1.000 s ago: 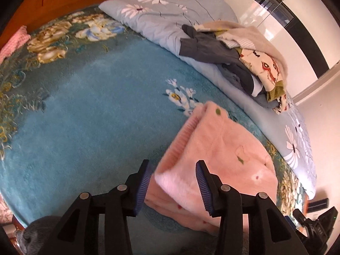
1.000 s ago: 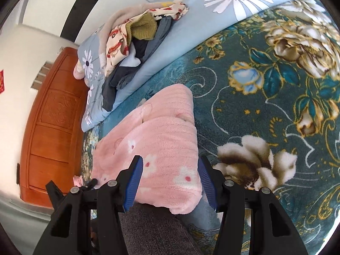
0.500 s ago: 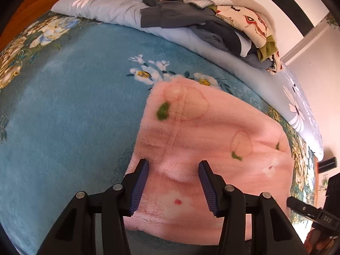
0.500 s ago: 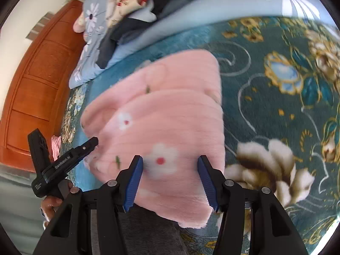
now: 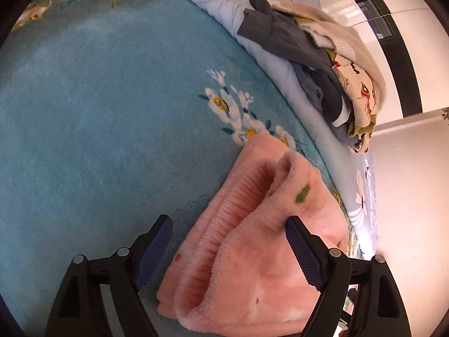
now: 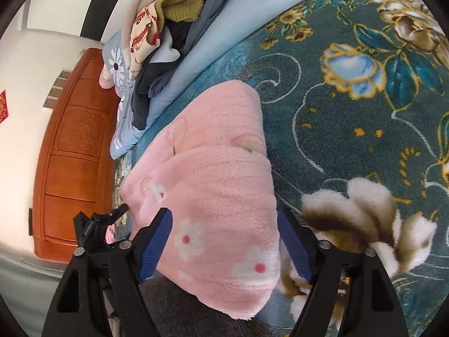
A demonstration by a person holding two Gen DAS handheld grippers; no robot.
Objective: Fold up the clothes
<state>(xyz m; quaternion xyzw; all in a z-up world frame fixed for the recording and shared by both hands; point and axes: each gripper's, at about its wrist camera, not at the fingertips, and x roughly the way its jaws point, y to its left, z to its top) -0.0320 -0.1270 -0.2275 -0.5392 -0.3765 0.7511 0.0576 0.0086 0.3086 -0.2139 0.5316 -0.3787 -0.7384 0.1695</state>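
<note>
Pink fleece, folded over on itself, is what we see lying on the teal floral blanket [image 5: 98,118]: a fuzzy pink garment [image 5: 252,258] printed with small white flowers and green specks, its layered folded edges facing the left wrist camera. Our left gripper [image 5: 227,250] has its jaws opening, wide apart, with the near edge of the garment between them; the right blue pad touches the fleece while the left pad stands clear over the blanket. From the right wrist view, the same garment [image 6: 213,196] sits between the right gripper [image 6: 224,241] fingers, whose jaws are also opening, the pads close beside the fleece without squeezing it. Farther off, a heap of unfolded clothes [image 5: 322,64] rests on a pale blue flowered quilt [image 6: 213,42]. A wooden headboard [image 6: 73,151] stands at the far left.
</note>
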